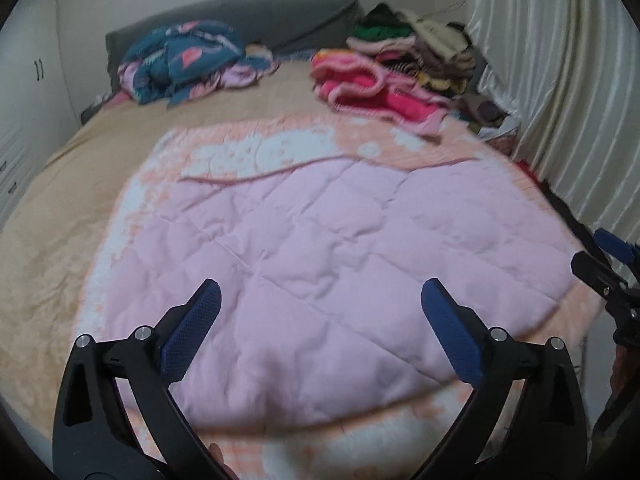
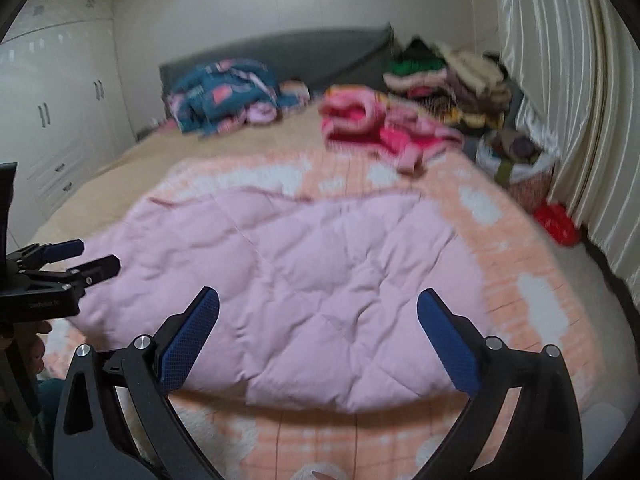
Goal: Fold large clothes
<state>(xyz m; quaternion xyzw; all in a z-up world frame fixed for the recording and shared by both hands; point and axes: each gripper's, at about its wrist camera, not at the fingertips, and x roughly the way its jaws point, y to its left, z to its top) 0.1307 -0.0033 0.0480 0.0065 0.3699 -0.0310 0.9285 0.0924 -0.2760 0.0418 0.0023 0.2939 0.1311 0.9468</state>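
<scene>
On bed (image 1: 60,216): 1 pink quilt (image 1: 320,248) (flat), 2 grippers, left (image 1: 320,300) & right (image 2: 318,308), agape.

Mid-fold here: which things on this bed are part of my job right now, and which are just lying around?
In the job:
pink quilt, spread flat, part folded
left gripper, open, holding nothing
right gripper, open, holding nothing

Lying about:
blue patterned bundle by the headboard
pink and red knit pile
stacked clothes near the curtain
</scene>
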